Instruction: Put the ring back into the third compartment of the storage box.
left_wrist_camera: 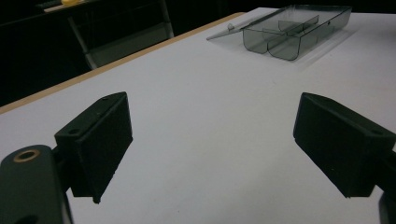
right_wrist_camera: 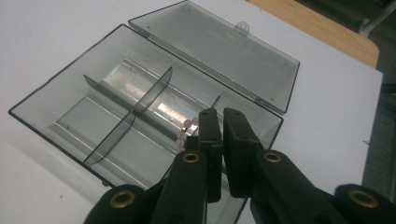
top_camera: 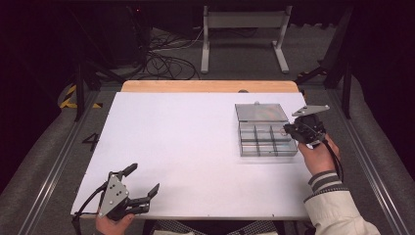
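- Compartment box, far right, is seen lid-open; pink beads lie inside (placement apparently under way).
- Right gripper: jaws nearly closed; whether beads are held cannot be told.
- Left gripper: jaws spread, idle near left.

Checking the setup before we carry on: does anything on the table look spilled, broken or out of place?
Nothing stands out. The clear compartment box sits flat on the white table with its lid lying open. A pink bead string lies inside by the right gripper. No spills or damage visible.
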Tool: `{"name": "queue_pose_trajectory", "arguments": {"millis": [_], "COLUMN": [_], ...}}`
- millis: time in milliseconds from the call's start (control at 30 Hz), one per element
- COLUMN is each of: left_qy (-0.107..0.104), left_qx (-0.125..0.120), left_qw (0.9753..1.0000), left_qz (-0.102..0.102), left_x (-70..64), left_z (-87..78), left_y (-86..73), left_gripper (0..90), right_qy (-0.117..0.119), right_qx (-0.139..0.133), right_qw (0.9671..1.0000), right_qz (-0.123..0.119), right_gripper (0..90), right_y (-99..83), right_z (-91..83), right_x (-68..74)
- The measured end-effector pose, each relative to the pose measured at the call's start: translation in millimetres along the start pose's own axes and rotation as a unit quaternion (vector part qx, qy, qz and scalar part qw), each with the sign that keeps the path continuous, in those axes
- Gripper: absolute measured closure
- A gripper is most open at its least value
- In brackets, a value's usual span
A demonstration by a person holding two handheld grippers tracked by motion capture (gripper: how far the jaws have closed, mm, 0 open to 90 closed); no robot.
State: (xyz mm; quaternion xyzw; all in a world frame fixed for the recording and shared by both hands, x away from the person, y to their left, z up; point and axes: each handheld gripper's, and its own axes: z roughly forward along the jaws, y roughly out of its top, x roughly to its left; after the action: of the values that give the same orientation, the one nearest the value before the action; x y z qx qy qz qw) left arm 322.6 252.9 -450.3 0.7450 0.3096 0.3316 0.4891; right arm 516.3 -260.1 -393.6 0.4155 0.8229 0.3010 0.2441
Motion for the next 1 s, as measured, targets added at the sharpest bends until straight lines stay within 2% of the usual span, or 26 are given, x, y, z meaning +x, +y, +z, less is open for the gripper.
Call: {"name": "queue_pose_trajectory", "arguments": {"millis": [133,667,933,1000], "left_qy": [0.0,0.002,0.004,0.001], "left_qx": [0.0,0.002,0.003,0.003], "left_qw": [1.0,1.0,1.0,1.0], "left_qz": [0.0,0.0,0.0,-0.007], "left_x": [0.1,0.2,0.6,-0.4], "left_z": [0.0,-0.1,0.1,0.5], "left_y": [0.0,-0.1,-0.2,-0.6], "left_gripper": [12.3,12.3,12.4,12.3], "right_qy": [0.017,-0.012,-0.013,-0.014], "right_qx": [-0.003,0.024,0.034,0.036], "right_qw": [0.9995,0.999,0.9982,0.9982], "right_qz": [0.024,0.035,0.048,0.046], "right_gripper": [86.7,86.7,86.5,86.5], "right_y": [1.2,4.0,3.6,3.5], "right_z": [5.2,31.3,39.9,40.4], "right_x": [-6.9,-19.2,-25.1,-25.6]}}
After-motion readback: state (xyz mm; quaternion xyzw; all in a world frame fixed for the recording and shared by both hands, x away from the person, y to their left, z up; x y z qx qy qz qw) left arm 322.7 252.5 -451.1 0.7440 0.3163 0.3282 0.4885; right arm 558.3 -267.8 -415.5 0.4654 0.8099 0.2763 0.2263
